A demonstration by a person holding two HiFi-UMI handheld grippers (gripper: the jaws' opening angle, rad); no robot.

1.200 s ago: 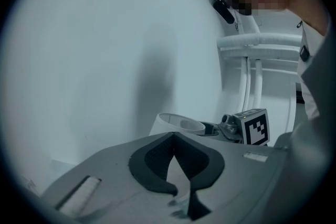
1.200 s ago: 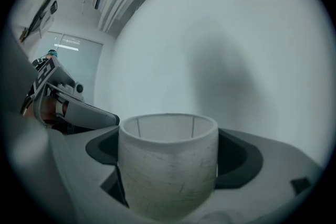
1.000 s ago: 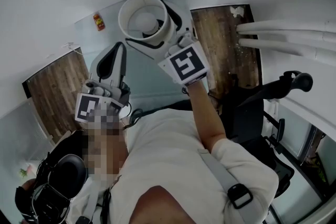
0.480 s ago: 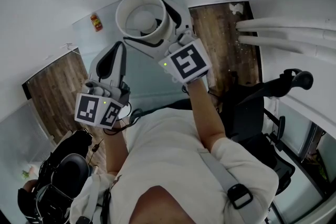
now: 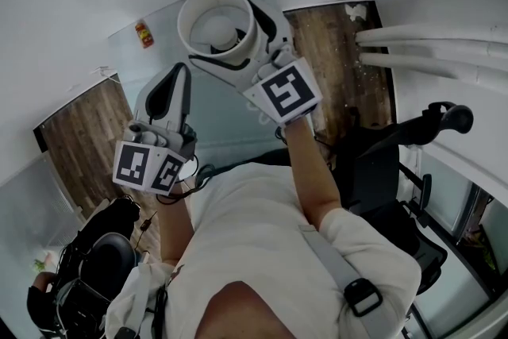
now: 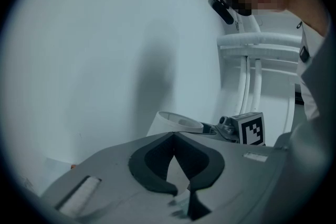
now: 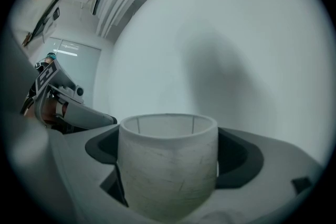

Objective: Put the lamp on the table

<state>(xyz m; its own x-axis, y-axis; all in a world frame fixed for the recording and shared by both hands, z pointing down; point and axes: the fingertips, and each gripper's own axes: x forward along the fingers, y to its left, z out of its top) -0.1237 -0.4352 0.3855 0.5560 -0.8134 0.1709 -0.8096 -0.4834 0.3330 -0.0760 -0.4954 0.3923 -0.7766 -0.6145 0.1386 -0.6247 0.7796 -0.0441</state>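
Note:
The lamp (image 5: 216,24) is a white drum-shaped shade with its open end facing the head camera. My right gripper (image 5: 238,44) is raised in front of the person and shut on the lamp's sides. In the right gripper view the lamp (image 7: 168,165) fills the gap between the dark pads (image 7: 239,157). My left gripper (image 5: 179,75) is held lower and to the left, apart from the lamp, shut with nothing in it. In the left gripper view its tips (image 6: 175,136) meet, and the lamp (image 6: 176,122) and the right gripper's marker cube (image 6: 253,129) show beyond them.
A pale blue panel (image 5: 230,115) lies behind the grippers, with a small red thing (image 5: 148,33) on it. Wood-patterned surfaces (image 5: 341,67) flank it. White pipes (image 5: 432,52) run at the right above a black chair (image 5: 429,131). A black bag (image 5: 87,274) is at the lower left.
The right gripper and the lamp have shifted only slightly. The left gripper has stayed in place.

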